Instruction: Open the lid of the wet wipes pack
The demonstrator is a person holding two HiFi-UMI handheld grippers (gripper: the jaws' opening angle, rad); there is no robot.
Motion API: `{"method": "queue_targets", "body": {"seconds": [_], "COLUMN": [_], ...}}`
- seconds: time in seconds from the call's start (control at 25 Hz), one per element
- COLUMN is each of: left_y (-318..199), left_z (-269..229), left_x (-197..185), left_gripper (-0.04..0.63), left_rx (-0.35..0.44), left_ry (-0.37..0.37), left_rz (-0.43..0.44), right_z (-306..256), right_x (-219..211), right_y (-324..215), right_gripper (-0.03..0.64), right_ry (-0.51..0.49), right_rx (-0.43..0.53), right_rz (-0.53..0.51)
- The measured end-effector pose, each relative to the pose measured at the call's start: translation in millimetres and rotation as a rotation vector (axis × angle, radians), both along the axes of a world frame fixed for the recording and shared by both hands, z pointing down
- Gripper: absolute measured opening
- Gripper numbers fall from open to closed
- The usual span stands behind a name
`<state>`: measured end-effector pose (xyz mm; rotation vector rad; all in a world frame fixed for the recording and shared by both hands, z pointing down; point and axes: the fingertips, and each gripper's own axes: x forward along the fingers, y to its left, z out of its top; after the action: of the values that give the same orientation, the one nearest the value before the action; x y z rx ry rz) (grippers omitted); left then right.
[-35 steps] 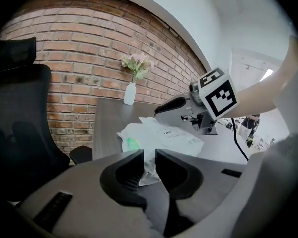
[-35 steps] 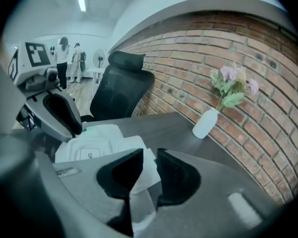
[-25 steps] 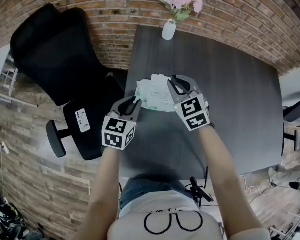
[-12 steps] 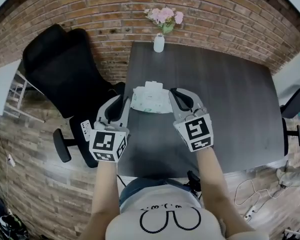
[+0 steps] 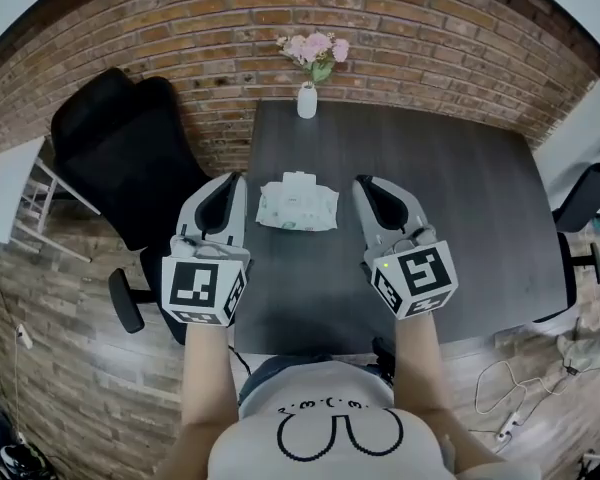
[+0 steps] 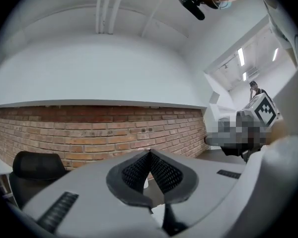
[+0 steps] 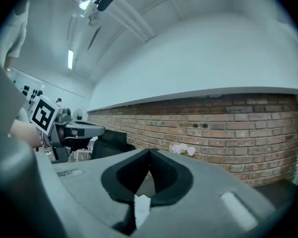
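Note:
The wet wipes pack (image 5: 297,208), white with green print, lies flat on the dark table (image 5: 460,198). Its white lid (image 5: 298,179) stands flipped up at the far end. My left gripper (image 5: 227,186) hovers to the pack's left and my right gripper (image 5: 370,188) to its right, both clear of it and pointing level at the brick wall. In the left gripper view the left gripper (image 6: 149,153) has its pads meeting at the tips with nothing held. The right gripper view shows the right gripper (image 7: 149,153) shut the same way, also empty.
A white vase of pink flowers (image 5: 308,93) stands at the table's far edge. A black office chair (image 5: 120,153) sits left of the table and another chair (image 5: 588,203) at the right. A white desk corner (image 5: 5,183) is at far left.
Both grippers have lifted off the pack and drawn back toward me, spreading to either side. The right gripper, which was at the pack's right end, has left it.

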<state>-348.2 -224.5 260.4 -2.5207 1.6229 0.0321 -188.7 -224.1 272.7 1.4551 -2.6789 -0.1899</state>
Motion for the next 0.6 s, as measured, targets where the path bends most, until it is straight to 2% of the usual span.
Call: {"method": "queue_targets", "body": {"seconds": [0.24,0.6], "left_y": [6.4,10.1], "left_z": [-27.7,-39.0], "left_x": [-0.5,-8.3], "left_gripper": [-0.002,-0.002], "left_rx": [0.07,0.103], "left_ry": [0.003,0.005], "left_rz": [-0.023,-0.039], "right_z": [-27.7,-36.2], "right_x": [13.9,20.5], "right_y": [8.2,9.8], "right_gripper": [-0.005,-0.005], "right_ry": [-0.003,-0.014], "right_rx": [0.06,0.085], "right_rz": [0.045,0.095]}}
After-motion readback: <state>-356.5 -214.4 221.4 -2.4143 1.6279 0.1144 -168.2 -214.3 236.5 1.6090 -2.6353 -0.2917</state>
